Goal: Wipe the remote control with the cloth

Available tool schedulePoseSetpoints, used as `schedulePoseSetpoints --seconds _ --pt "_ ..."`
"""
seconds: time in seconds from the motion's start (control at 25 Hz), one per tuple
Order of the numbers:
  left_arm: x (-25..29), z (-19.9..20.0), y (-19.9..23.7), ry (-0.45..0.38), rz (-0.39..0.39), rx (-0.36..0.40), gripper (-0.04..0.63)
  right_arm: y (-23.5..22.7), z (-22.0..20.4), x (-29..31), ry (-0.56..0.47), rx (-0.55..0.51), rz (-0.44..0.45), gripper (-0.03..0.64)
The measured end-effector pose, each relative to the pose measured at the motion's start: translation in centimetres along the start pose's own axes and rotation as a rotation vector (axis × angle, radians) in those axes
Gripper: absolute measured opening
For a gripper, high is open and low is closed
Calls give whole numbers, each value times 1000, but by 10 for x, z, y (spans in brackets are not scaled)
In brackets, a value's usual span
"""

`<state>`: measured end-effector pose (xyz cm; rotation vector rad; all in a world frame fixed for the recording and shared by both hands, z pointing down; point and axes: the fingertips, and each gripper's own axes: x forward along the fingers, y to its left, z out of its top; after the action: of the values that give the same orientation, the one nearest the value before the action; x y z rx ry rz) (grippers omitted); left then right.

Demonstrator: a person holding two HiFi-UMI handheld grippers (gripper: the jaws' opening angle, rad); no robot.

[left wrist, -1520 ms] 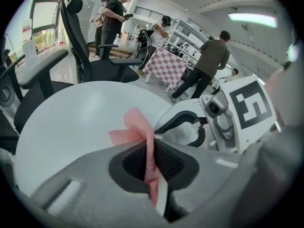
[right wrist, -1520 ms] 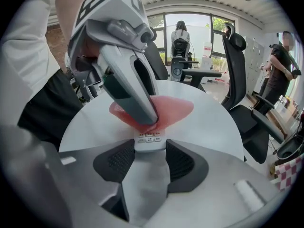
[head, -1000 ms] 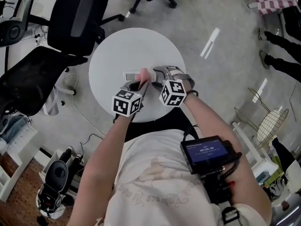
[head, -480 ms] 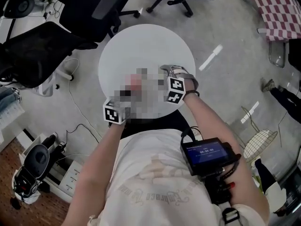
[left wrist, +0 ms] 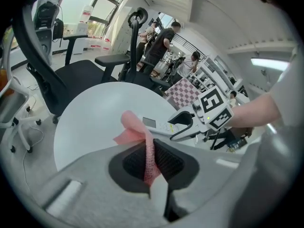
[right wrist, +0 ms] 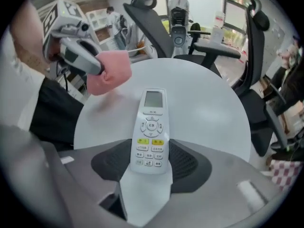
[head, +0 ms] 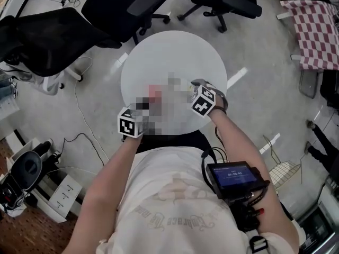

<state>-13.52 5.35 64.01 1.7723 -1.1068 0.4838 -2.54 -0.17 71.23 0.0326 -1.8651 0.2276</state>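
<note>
The white remote control (right wrist: pixel 151 127) lies lengthwise between the jaws of my right gripper (right wrist: pixel 151 167), screen end pointing away over the round white table (head: pixel 175 49). The jaws are closing and the pads touch both of its sides. My left gripper (left wrist: pixel 151 164) is shut on the pink cloth (left wrist: pixel 135 127), which sticks up out of the jaws. The cloth (right wrist: pixel 111 71) hangs a little left of the remote's screen end, apart from it. In the left gripper view the remote (left wrist: pixel 156 125) sits within the right gripper (left wrist: pixel 186 123). The head view is mosaicked over both grippers' tips.
Black office chairs (head: pixel 127 4) stand at the table's far side and another (head: pixel 37 33) to the left. Cables (head: pixel 85 136) trail on the floor at left. A checked cloth (head: pixel 317 30) lies far right. People (left wrist: pixel 164 37) stand in the background.
My left gripper has drawn back with the cloth, leftward and toward the table's near edge, away from the remote. The right gripper has stayed at the remote.
</note>
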Motion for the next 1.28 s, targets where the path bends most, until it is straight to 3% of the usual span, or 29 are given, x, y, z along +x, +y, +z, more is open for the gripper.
schedulePoseSetpoints --seconds 0.28,0.64,0.76,0.92,1.16,1.28 --pt "-14 3 11 -31 -15 -52 26 17 15 -12 -204 483 191 250" --pt "-17 15 -3 -80 -93 -147 26 28 36 -46 -562 858 430 250" --pt "-18 28 -17 -118 -168 -213 26 25 48 -72 -727 953 517 250" --pt "-21 56 -46 -183 -327 -292 26 12 61 -108 -921 1022 590 250" --pt "-23 80 -90 -203 -558 -405 26 -1 76 -144 -1117 1070 647 250" --pt "-22 90 -101 -212 -628 -455 26 -6 82 -157 -1191 1076 660 250"
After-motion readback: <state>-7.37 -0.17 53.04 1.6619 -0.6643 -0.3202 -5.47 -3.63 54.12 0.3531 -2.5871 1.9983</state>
